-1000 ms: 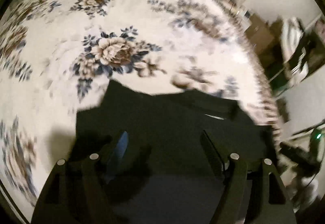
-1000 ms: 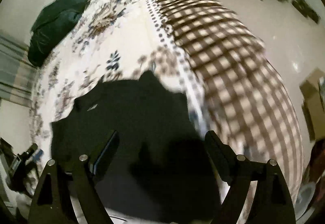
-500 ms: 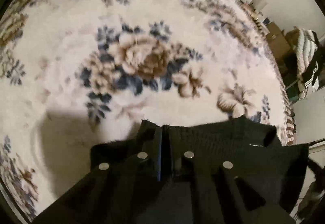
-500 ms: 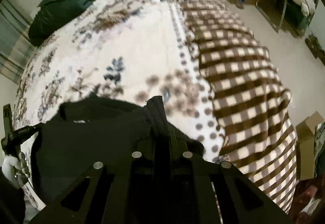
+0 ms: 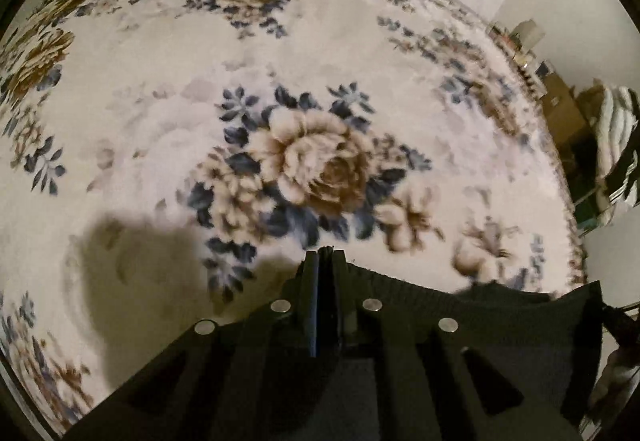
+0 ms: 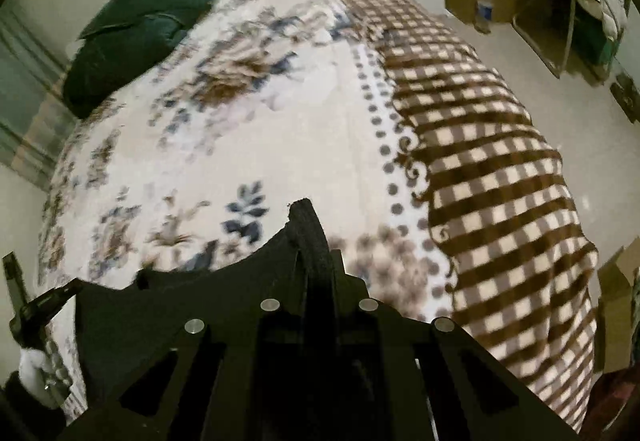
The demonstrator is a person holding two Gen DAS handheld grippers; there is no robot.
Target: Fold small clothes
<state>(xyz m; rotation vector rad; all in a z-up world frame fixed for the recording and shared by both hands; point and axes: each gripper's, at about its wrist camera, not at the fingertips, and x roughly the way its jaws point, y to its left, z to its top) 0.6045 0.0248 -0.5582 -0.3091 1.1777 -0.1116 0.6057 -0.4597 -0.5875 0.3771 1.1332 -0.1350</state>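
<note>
A: Both grippers are pinching the black garment (image 5: 460, 305) right now. We're seeing the left gripper (image 5: 325, 255) pressed together on its edge, lower middle of the left wrist view.

B: Yep, and we're watching the right gripper (image 6: 316, 253) clamping a fold of it, lower centre of the right wrist view. Cloth is hanging along the bottom, over the floral blanket (image 6: 280, 145).
</note>
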